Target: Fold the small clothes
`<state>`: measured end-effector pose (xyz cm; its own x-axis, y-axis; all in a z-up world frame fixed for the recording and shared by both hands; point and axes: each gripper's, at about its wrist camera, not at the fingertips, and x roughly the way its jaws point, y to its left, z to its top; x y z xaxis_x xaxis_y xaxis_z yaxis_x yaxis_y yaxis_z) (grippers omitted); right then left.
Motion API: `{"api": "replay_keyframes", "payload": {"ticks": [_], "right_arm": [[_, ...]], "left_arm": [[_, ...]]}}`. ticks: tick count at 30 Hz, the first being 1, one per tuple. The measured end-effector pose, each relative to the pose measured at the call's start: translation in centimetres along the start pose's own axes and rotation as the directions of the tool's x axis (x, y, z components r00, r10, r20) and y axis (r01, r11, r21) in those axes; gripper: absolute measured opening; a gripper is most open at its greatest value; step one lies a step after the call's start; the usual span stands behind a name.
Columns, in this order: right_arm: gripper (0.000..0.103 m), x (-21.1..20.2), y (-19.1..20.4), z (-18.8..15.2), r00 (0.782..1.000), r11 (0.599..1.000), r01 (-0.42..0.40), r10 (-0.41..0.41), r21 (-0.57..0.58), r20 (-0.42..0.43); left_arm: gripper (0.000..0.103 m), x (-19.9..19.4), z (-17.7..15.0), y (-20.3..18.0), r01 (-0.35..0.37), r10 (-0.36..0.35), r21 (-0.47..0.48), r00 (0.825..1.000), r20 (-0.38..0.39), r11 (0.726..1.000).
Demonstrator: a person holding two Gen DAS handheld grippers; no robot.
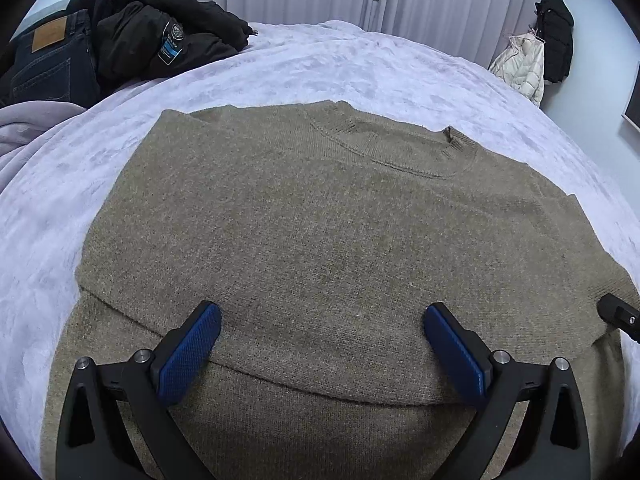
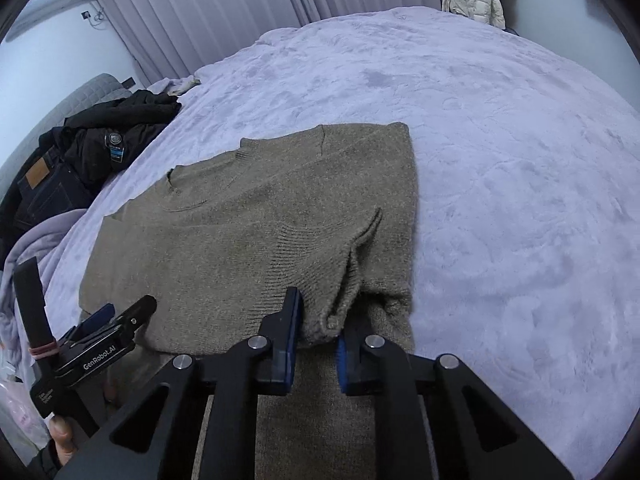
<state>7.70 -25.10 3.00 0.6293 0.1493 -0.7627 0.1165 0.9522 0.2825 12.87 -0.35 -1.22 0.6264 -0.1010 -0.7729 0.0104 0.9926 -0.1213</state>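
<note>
A brown knit sweater (image 1: 320,232) lies flat on the bed with its collar at the far side and its sleeves folded across the body. My left gripper (image 1: 322,328) is open just above the sweater's near part, jaws wide apart and empty. In the right wrist view the sweater (image 2: 248,224) lies to the left, and my right gripper (image 2: 320,328) is shut on the ribbed cuff (image 2: 332,308) of a sleeve at the sweater's near right corner. The left gripper (image 2: 116,320) shows at the lower left of that view.
The bed is covered by a lilac fleece blanket (image 1: 360,64). A pile of black jackets (image 1: 160,36) and dark jeans (image 1: 48,56) lies at the far left. A white puffer coat (image 1: 520,68) hangs by the far wall. Curtains stand behind the bed.
</note>
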Motion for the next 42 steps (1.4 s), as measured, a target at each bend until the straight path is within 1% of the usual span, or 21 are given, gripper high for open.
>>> {"api": "replay_keyframes", "payload": {"ticks": [3,5,6,8,9,10,12,13,14,16,18,21,23,25,26,27,30,34,36,38,42], "right_arm": [[0.013,-1.5,0.6,0.1,0.999,1.0,0.004,-0.004,-0.006,0.045],[0.012,-3.0,1.3,0.3,0.993,0.998,0.038,-0.033,-0.04,0.118],[0.012,-3.3,1.5,0.4,0.987,0.996,0.076,-0.068,-0.051,0.144],[0.011,-1.8,1.2,0.7,0.987,0.99,0.132,-0.127,-0.048,0.102],[0.012,-0.2,0.6,0.7,0.991,0.991,0.13,-0.129,-0.033,0.029],[0.012,0.8,0.1,0.7,0.992,0.992,0.125,-0.126,-0.018,-0.016],[0.014,0.1,-0.9,0.6,0.996,0.996,0.089,-0.089,0.031,0.003],[0.02,-0.7,-1.1,0.5,0.994,0.994,0.102,-0.104,0.04,0.03],[0.032,-1.9,-1.0,0.5,0.985,0.988,0.152,-0.155,0.038,0.07],[0.043,-3.7,-0.2,0.5,0.963,0.974,0.228,-0.227,0.006,0.144],[0.048,-4.5,1.7,0.9,0.96,0.975,0.213,-0.199,-0.056,0.196],[0.061,-2.4,5.6,1.9,0.984,0.975,0.135,-0.112,-0.176,0.135],[0.064,0.0,7.7,2.2,0.993,0.968,0.103,-0.087,-0.227,0.082],[0.064,3.5,8.6,2.2,0.993,0.957,0.112,-0.117,-0.268,-0.004],[0.064,5.4,8.1,2.3,0.983,0.951,0.154,-0.175,-0.267,-0.056],[0.064,6.4,7.3,2.1,0.977,0.95,0.179,-0.202,-0.254,-0.068],[0.064,5.9,6.2,2.6,0.98,0.966,0.176,-0.19,-0.19,-0.059],[0.075,4.0,7.7,2.4,0.978,0.953,0.203,-0.208,-0.225,0.001],[0.077,4.5,8.4,1.9,0.977,0.946,0.201,-0.213,-0.254,-0.019],[0.08,6.1,8.4,1.2,0.964,0.936,0.21,-0.246,-0.283,-0.098],[0.08,5.1,8.8,1.1,0.96,0.922,0.228,-0.267,-0.313,-0.086]], "left_arm": [[0.102,-0.9,1.1,0.0,0.016,-0.016,0.007,0.999,-0.043,1.0],[0.102,-2.5,1.8,0.2,0.055,-0.055,-0.002,0.998,0.003,0.998],[0.102,-3.1,1.9,0.2,0.039,-0.039,0.002,0.999,0.039,0.999],[0.102,-2.1,1.6,-0.2,-0.012,0.012,0.039,1.0,0.004,0.999],[0.102,-0.6,1.3,-0.3,-0.013,0.018,0.067,0.997,-0.076,0.998],[0.102,-0.1,1.2,-0.2,-0.008,0.017,0.076,0.994,-0.108,0.997],[0.102,-1.5,1.8,0.4,0.023,-0.019,0.05,0.997,-0.078,0.998],[0.102,-2.2,2.3,0.6,0.043,-0.04,0.041,0.997,-0.068,0.998],[0.102,-2.9,2.9,0.9,0.064,-0.062,0.036,0.997,-0.05,0.997],[0.102,-3.8,4.3,1.3,0.062,-0.062,0.041,0.998,-0.011,0.997],[0.102,-2.9,5.8,1.4,0.044,-0.043,0.052,0.999,-0.015,0.998],[0.102,0.3,7.1,2.0,0.011,-0.006,0.05,0.996,-0.094,0.999],[0.102,2.5,6.9,3.4,-0.026,0.03,0.027,0.988,-0.151,0.999],[0.102,3.2,6.4,4.4,-0.03,0.034,0.027,0.989,-0.143,0.999],[0.102,3.1,6.3,4.6,-0.015,0.021,0.042,0.99,-0.141,0.999],[0.102,2.9,6.3,4.5,-0.016,0.025,0.061,0.99,-0.141,0.998],[0.102,1.6,6.6,3.7,-0.063,0.074,0.099,0.991,-0.109,0.993],[0.102,1.5,6.8,2.5,-0.046,0.058,0.125,0.994,-0.094,0.991],[0.102,2.8,6.2,2.1,-0.065,0.087,0.152,0.986,-0.141,0.986],[0.102,2.6,5.7,2.1,-0.083,0.104,0.157,0.986,-0.132,0.984],[0.102,0.0,5.0,1.8,-0.06,0.078,0.156,0.991,-0.111,0.986]]}}
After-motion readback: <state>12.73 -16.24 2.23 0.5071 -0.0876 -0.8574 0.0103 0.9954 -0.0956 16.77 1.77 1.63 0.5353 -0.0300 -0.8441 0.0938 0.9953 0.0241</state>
